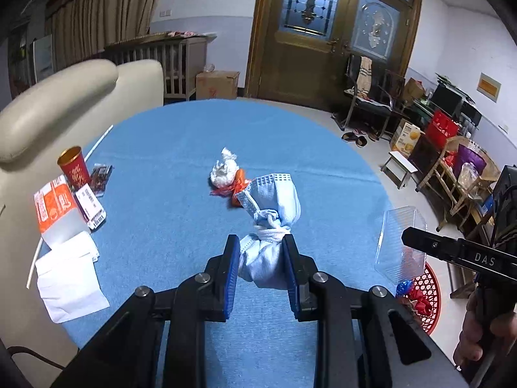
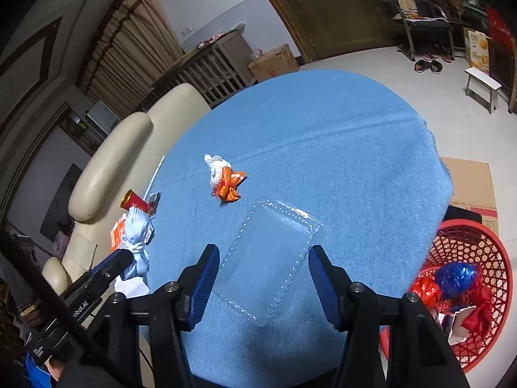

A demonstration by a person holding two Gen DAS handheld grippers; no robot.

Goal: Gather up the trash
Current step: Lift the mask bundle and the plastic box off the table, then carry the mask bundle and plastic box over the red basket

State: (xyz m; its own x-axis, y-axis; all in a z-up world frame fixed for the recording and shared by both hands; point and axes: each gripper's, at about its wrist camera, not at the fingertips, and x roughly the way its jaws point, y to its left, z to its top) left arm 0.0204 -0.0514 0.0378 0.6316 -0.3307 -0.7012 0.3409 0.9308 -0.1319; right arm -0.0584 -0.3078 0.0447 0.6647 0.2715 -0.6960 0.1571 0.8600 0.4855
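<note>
Trash collection on a round worktop point(image 1: 181, 213) covered in blue cloth, seen from two handheld tools. My left tool point(image 1: 262, 266) is clamped on a knotted blue face mask point(image 1: 274, 207), holding its lower bundle just below the white knot, lifted off the cloth. It looks soft, light and squashable, so the grip by the knot seems secure. My right tool point(image 2: 263, 286) is spread open, its blue pads point(image 2: 206, 278) on either side of a clear plastic tray point(image 2: 274, 258) lying flat, not yet touching it. I judge that tray to be thin, springy and slippery; pinching it across its short side near the rim seems best, gently, since it may buckle or pop free. Ahead of both tools lie a white tissue wad point(image 2: 217, 168) and an orange wrapper point(image 2: 230, 186), touching. A red basket point(image 2: 478, 294) sits right of the right tool, on the floor, already holding scraps.
</note>
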